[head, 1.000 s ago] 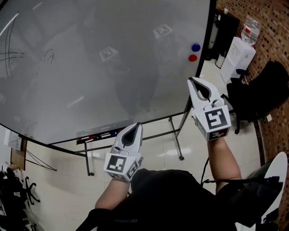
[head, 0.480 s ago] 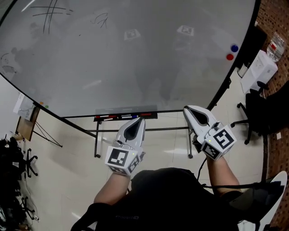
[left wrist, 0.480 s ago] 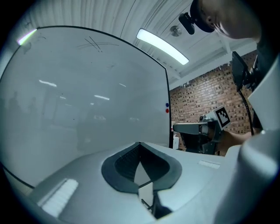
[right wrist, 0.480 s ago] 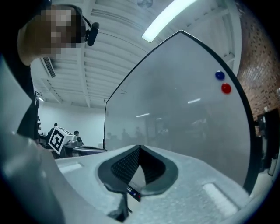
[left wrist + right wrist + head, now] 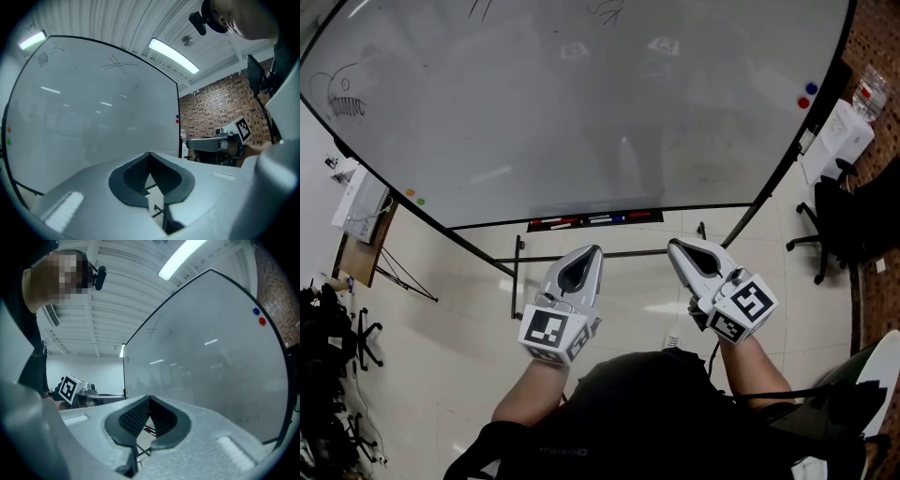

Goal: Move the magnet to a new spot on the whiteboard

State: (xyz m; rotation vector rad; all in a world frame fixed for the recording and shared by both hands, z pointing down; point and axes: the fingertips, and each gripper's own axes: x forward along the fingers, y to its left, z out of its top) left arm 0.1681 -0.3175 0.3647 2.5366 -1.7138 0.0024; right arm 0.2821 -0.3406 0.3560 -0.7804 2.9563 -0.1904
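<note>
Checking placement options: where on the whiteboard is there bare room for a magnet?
The middle of the whiteboard is bare, from the left-edge doodle across to the blue magnet and red magnet, and down to the marker tray. The top edge holds scribbles.

Blue magnet [image 5: 811, 88], red magnet [image 5: 803, 102], pale grey whiteboard [image 5: 581, 122]

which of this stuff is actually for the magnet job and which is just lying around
For the job:
whiteboard
blue magnet
red magnet (either could be the one)
left gripper, shut, empty
right gripper, shut, empty

Just lying about:
markers
office chair
water bottle
</note>
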